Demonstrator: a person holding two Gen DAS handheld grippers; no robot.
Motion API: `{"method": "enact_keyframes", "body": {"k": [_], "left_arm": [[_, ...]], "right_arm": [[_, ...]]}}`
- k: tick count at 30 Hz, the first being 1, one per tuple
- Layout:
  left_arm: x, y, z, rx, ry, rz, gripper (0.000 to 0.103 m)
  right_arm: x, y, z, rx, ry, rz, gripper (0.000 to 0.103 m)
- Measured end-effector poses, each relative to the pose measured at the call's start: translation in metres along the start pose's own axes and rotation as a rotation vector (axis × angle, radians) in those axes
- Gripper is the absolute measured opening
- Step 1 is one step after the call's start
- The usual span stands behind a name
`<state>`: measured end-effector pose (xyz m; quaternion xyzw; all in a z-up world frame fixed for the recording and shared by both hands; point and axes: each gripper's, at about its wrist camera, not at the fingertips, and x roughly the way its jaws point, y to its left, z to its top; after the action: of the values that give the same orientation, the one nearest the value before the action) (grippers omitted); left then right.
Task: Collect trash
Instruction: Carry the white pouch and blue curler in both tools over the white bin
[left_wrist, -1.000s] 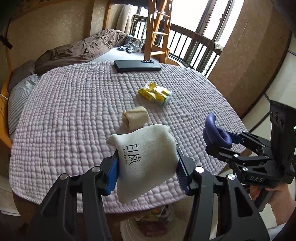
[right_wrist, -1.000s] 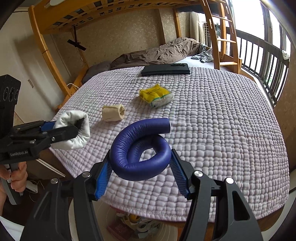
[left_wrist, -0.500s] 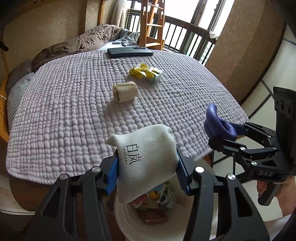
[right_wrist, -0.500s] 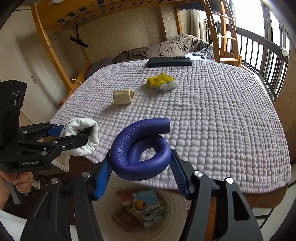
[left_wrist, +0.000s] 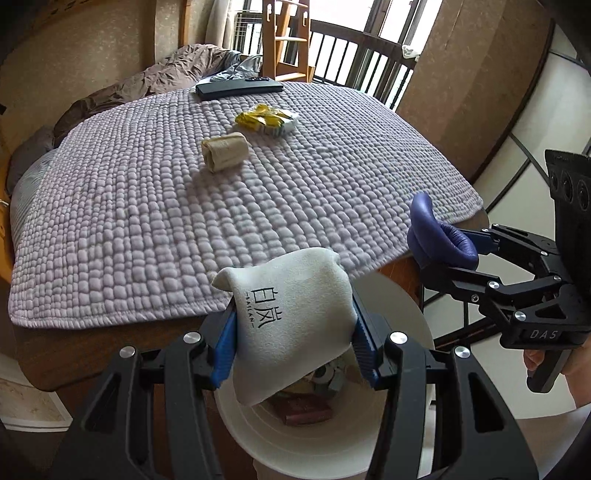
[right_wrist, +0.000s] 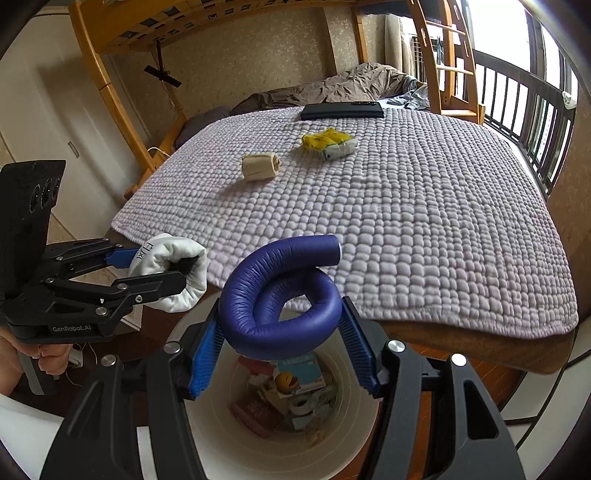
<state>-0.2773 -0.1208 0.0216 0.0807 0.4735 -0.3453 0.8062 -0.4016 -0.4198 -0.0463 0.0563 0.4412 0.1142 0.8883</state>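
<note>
Nearest, below both cameras, a white bin stands on the floor at the foot of the bed, with cartons, wrappers and a small tape roll inside. The left hand-held gripper is closed on a pale cloth pouch printed with dark characters; its blue pads press the pouch from both sides, and the pouch hangs over the bin's opening. The right hand-held gripper is clamped on a curled purple foam tube, squeezed between its pads, also above the bin. Each hand-held gripper shows in the other's view, with a hand on the handle. Beyond the bin, the bed is covered by a lilac quilted blanket that reaches its near edge. On the blanket, well apart from the bin, lie 2 more pieces: a beige rolled wad and, just behind it, a yellow and white crumpled wrapper. Farther back, a flat black case rests at the blanket's far edge, near a rumpled brown duvet. A wooden bunk frame and ladder rise around the bed, and a dark railing lines the bright window side.
</note>
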Motion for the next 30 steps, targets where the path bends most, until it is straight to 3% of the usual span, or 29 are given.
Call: {"method": "enact_keyframes", "body": {"k": [30], "left_arm": [[0.018, -0.023, -0.042, 0.078, 0.103, 0.012, 0.055]], "right_arm": [[0.009, 0.007, -0.046, 0.014, 0.11, 0.024, 0.059]]}}
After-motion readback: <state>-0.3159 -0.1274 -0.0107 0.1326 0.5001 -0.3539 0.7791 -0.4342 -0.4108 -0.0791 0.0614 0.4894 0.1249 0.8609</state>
